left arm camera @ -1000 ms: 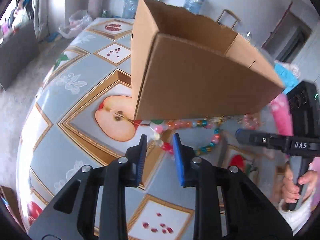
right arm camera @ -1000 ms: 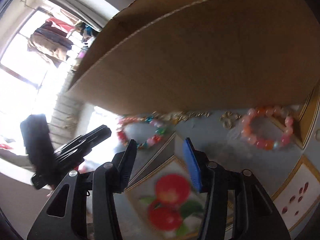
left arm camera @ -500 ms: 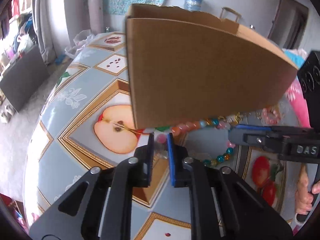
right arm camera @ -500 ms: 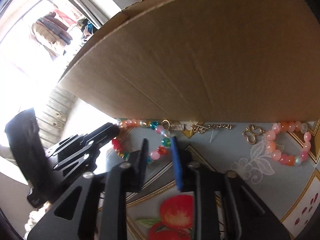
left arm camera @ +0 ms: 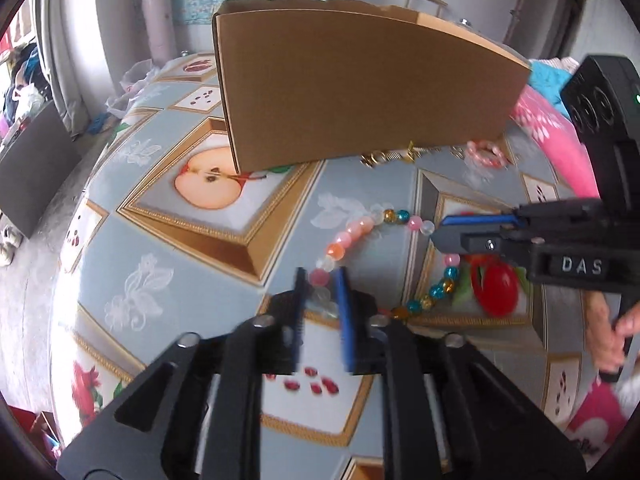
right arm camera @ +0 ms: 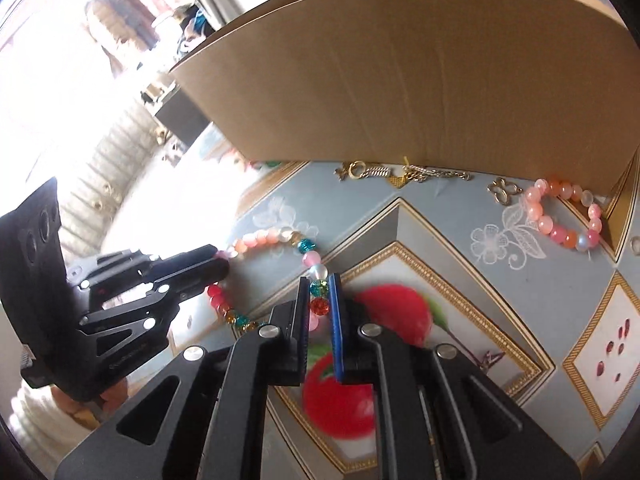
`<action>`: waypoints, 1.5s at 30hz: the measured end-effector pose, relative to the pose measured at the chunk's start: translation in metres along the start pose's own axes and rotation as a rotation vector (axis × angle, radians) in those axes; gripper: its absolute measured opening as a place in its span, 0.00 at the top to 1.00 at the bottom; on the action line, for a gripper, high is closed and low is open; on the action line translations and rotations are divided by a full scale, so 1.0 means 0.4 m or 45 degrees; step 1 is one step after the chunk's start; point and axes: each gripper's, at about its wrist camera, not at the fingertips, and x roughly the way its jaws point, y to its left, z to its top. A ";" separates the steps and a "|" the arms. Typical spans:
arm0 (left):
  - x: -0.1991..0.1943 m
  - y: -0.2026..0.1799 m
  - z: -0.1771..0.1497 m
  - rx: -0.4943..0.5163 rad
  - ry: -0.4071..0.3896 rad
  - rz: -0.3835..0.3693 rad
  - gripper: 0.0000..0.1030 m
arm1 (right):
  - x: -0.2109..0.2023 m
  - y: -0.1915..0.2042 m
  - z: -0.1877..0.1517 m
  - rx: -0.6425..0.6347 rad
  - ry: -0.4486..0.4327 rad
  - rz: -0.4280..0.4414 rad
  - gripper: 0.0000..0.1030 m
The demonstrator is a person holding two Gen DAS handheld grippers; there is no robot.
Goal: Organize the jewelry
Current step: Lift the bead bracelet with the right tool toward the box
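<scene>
Tongs, left (left arm camera: 320, 292) and right (right arm camera: 319, 300), are both pinching the multicoloured round-bead bracelet (left arm camera: 360, 232) stretching between them, brown cardboard box (left arm camera: 360, 92) lying ahead.

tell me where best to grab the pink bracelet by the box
Grip the pink bracelet on its near arc, coming from above with one finger inside the loop. It lies flat, and its far side sits close against the box, leaving little room there.
</scene>
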 end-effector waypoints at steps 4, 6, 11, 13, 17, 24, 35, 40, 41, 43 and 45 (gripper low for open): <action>-0.005 0.022 0.013 -0.033 -0.019 -0.019 0.81 | 0.010 0.020 0.019 -0.056 0.014 -0.004 0.90; 0.000 0.021 0.016 -0.015 -0.024 -0.005 0.81 | 0.015 0.030 0.024 -0.078 0.024 0.002 0.90; 0.012 0.007 0.000 0.036 -0.036 0.004 0.80 | 0.041 0.056 0.035 -0.158 0.019 -0.025 0.88; 0.013 -0.001 -0.006 0.065 -0.046 0.023 0.78 | 0.050 0.062 0.039 -0.195 0.024 -0.016 0.79; 0.016 -0.011 -0.008 0.107 -0.051 0.036 0.71 | 0.050 0.094 0.028 -0.293 0.020 -0.067 0.45; 0.020 -0.002 0.003 0.077 -0.041 0.064 0.83 | 0.074 0.147 0.016 -0.421 0.005 -0.214 0.90; -0.027 -0.079 -0.021 0.281 -0.121 0.199 0.92 | -0.007 0.144 -0.026 -0.367 -0.196 -0.297 0.91; -0.114 -0.131 0.011 0.336 -0.266 0.265 0.92 | -0.109 0.197 -0.038 -0.450 -0.327 -0.348 0.91; -0.126 -0.135 0.019 0.338 -0.286 0.270 0.92 | -0.135 0.203 -0.034 -0.449 -0.357 -0.341 0.91; -0.163 -0.144 0.053 0.344 -0.345 0.289 0.92 | -0.178 0.207 -0.018 -0.443 -0.396 -0.328 0.91; -0.182 -0.151 0.094 0.347 -0.391 0.297 0.92 | -0.228 0.198 0.011 -0.429 -0.478 -0.330 0.91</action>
